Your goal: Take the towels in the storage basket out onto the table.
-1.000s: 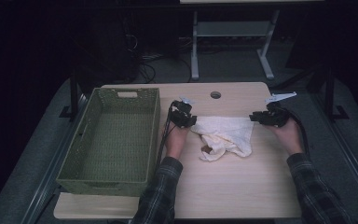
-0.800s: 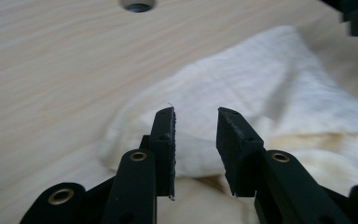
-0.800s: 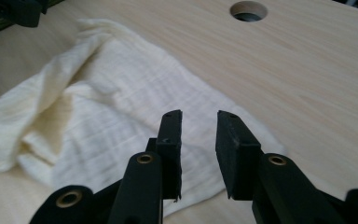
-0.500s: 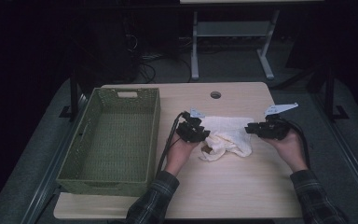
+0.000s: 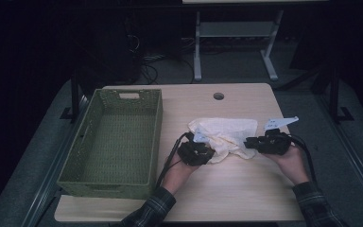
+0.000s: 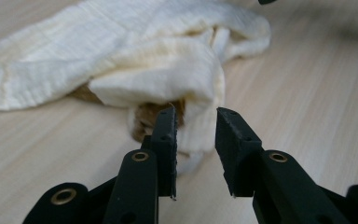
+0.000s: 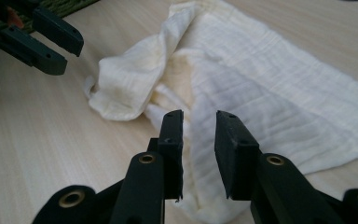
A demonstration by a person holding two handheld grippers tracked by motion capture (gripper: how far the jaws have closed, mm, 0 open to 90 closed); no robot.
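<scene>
Between the jaws of the left gripper (image 6: pixel 195 135) hangs a fold of the cream cloth (image 5: pixel 227 135), the pads parted and not yet pressing. The right gripper (image 7: pixel 198 140) likewise straddles the cloth's edge with a gap showing. Nothing is gripped; the cloth lies crumpled on the table (image 5: pixel 246 189), the green basket (image 5: pixel 137 182) beside it empty.

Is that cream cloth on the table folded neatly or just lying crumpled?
Crumpled. The cloth lies bunched on the table, edges rolled over in loose, uneven folds.
</scene>
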